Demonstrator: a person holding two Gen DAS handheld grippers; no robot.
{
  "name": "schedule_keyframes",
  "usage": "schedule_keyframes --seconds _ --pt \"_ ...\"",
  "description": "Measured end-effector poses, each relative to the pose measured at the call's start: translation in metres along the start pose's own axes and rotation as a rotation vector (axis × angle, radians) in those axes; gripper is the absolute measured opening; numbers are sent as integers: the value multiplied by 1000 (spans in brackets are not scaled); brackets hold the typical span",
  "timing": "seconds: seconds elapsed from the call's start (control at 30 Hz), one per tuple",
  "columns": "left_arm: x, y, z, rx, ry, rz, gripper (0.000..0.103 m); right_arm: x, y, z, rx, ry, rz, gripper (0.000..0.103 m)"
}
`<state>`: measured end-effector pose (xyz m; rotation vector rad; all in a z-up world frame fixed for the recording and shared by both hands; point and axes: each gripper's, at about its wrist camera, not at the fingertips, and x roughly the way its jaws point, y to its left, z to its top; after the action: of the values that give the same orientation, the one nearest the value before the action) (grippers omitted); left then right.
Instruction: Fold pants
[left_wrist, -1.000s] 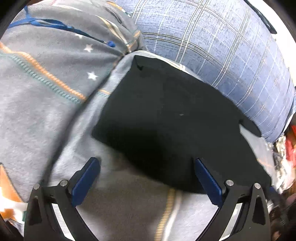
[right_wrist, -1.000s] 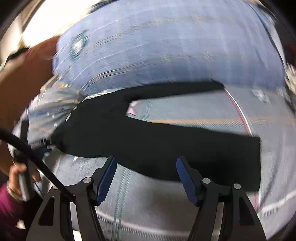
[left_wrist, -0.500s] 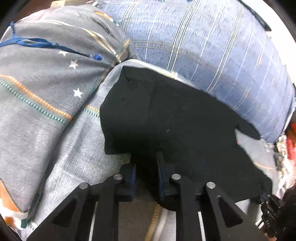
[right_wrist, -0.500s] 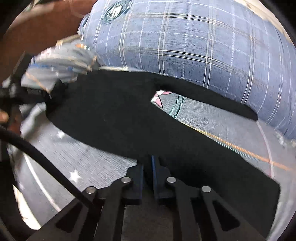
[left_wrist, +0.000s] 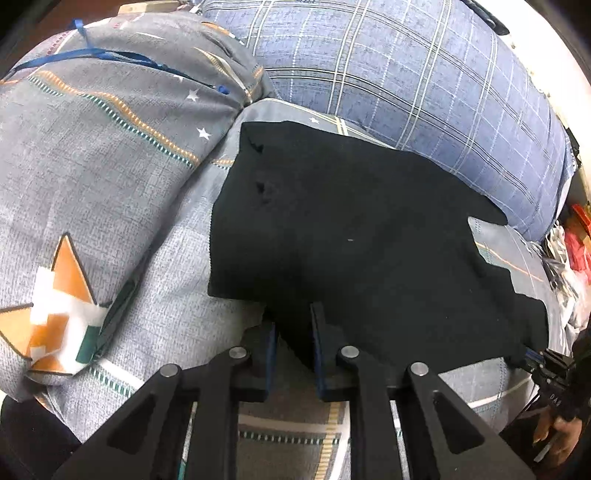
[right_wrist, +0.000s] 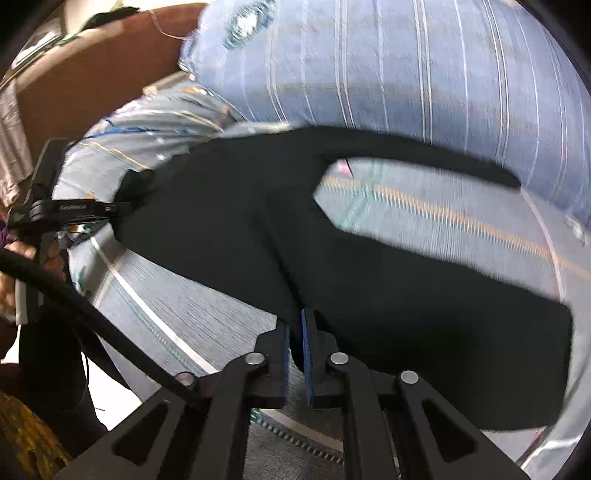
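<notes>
Already both grippers, left (left_wrist: 293, 325) and right (right_wrist: 294, 332), had fingers clamped on the near edge of the pants (left_wrist: 362, 236), which stretched lengthwise across the bed (left_wrist: 173, 295), legs rightward.

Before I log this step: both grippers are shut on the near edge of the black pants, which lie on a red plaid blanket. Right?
Not quite. The left gripper and right gripper do pinch the black pants, but they lie on grey star-patterned bedding; the plaid pillow behind is blue. The left wrist view shows it.
</notes>
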<state>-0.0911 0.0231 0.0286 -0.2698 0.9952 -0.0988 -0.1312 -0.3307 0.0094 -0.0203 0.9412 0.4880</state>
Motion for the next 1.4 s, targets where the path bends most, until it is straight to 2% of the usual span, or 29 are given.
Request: schedule_keyframes --seconds 0.03,0.1,0.13,0.17,0.23,0.27,0.4,0.43,0.53,0.6,0.63,0.67,0.8,0.87,0.93,1.0,1.07,1.13,1.27,1.4 --pt "-3 0 2 1 -10 6 27 -5 -3 0 19 -7 6 14" --pt "-12 0 7 12 -38 30 32 -24 -12 0 48 -50 6 28" --pt "-16 2 9 21 -47 40 34 -35 -19 -1 65 -75 -17 40" --pt "-22 2 10 34 -60 52 35 -48 -28 -1 87 -101 -54 53" --pt "-33 2 10 54 -84 64 42 -72 -57 -2 149 -151 -148 65" --pt "-37 0 11 65 -93 63 44 -76 -68 -2 171 -156 -185 67" --pt "-40 -17 14 100 -113 10 64 -75 -137 -3 302 -106 -385 67" --pt "-39 -22 14 107 -110 -4 67 -72 -146 -2 313 -91 -402 67" --pt "-26 -40 11 146 -80 -31 69 -48 -175 -2 349 -6 -430 67" --pt "-12 -52 10 174 -52 -24 69 -42 -182 -4 361 -20 -371 63" --pt "-7 -56 10 180 -40 -23 69 -43 -183 -4 351 -37 -338 30" --pt "-2 -59 9 182 -27 -25 69 -43 -180 -2 331 -49 -325 7" --pt "16 -65 6 182 8 -40 70 -53 -180 5 296 -76 -365 7" --pt "26 -65 5 180 38 -54 74 -54 -192 3 338 -72 -419 7" --pt "30 -67 6 181 39 -67 84 -45 -207 -2 383 -39 -385 9" --pt "29 -70 11 187 41 -87 88 -47 -204 3 356 -57 -398 16" --pt "29 -70 19 196 37 -91 88 -52 -199 12 335 -57 -389 47" --pt "29 -73 31 207 32 -88 92 -59 -188 30 284 -104 -358 61" --pt "37 -80 66 234 36 -115 95 -45 -166 72 154 -132 -252 63" --pt "61 -88 105 292 63 -126 97 -2 -150 128 19 -137 -154 63"
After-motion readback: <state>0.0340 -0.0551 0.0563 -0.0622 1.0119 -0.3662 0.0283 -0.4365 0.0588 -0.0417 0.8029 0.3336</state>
